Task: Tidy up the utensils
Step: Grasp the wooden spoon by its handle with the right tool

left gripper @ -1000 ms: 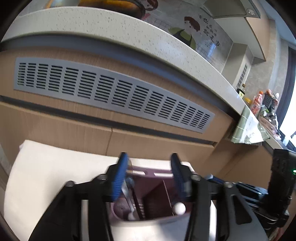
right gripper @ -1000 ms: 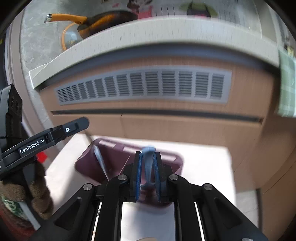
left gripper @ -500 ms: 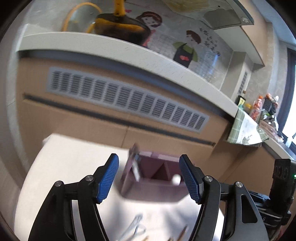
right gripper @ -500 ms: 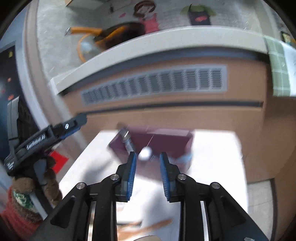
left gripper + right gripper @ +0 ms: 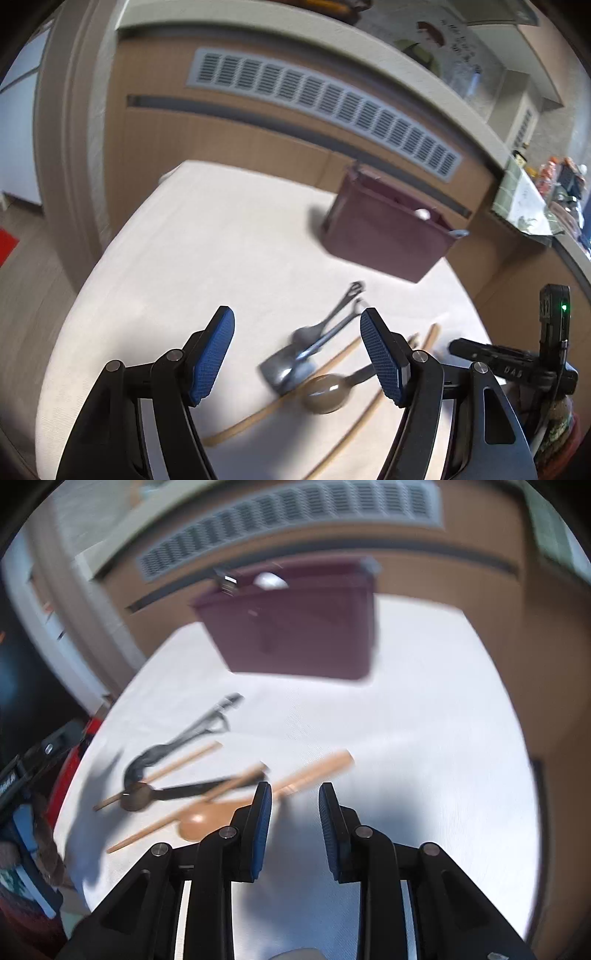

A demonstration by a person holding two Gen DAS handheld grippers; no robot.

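Observation:
A maroon utensil holder (image 5: 384, 236) stands at the far side of the white table (image 5: 207, 258), with utensil ends poking above its rim. It also shows in the right wrist view (image 5: 295, 627). Loose utensils lie in front of it: metal spoons (image 5: 306, 350), a dark-bowled spoon (image 5: 325, 391), wooden chopsticks (image 5: 258, 413) and a wooden spoon (image 5: 207, 819). My left gripper (image 5: 297, 354) is open and empty above the metal spoons. My right gripper (image 5: 294, 827) is open and empty, just right of the wooden spoon.
Brown cabinet fronts with a grey vent grille (image 5: 321, 107) rise behind the table under a pale countertop. The other gripper's body (image 5: 517, 362) shows at the right edge of the left wrist view. The table's right half (image 5: 443, 738) is bare cloth.
Both grippers have pulled back from the holder toward the near side. The right gripper, shut on a blue-grey utensil a second ago, opened and is empty. The loose utensils came into view.

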